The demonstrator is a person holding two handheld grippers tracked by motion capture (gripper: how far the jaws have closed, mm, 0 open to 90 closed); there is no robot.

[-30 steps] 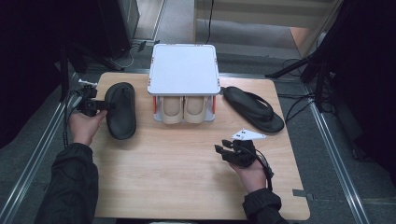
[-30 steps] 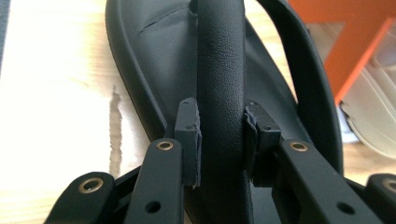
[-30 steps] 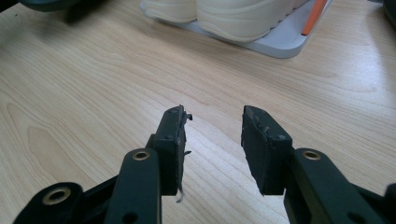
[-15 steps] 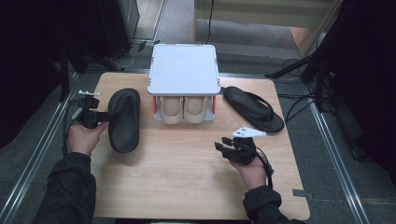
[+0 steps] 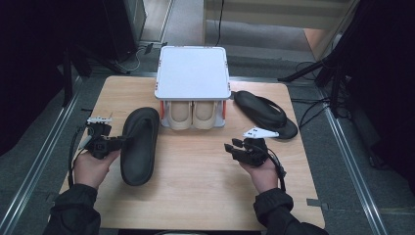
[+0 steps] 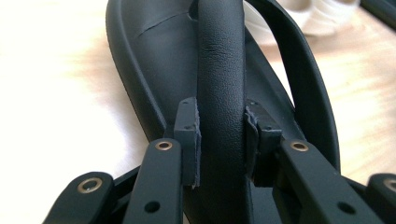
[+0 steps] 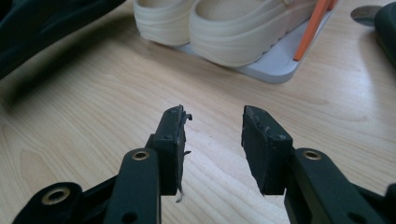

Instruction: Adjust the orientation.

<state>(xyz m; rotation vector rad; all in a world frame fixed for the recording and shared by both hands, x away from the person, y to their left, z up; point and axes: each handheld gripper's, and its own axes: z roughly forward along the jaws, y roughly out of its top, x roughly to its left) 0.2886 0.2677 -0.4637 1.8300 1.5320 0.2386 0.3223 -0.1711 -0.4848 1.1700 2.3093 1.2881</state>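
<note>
A black flip-flop (image 5: 140,144) lies on the wooden table (image 5: 195,196) at the left, toe toward the rack. My left gripper (image 5: 116,142) is shut on its strap (image 6: 220,84); both pads press the strap's sides in the left gripper view. A second black flip-flop (image 5: 264,112) lies at the right, beside the rack. My right gripper (image 5: 231,148) hovers over bare wood in front of it, open with nothing between its fingers (image 7: 172,140). A pair of cream shoes (image 5: 193,113) sits in a white two-level rack (image 5: 193,73).
The rack has orange side posts (image 7: 315,25) and a flat white top, and stands at the table's far middle. Metal rails and dark stands flank the table. Bare wood lies between the two hands.
My left gripper has dragged the black flip-flop toward the near side and slightly rightward, and the flip-flop now sits more toward the table's middle. The right hand has stayed put.
</note>
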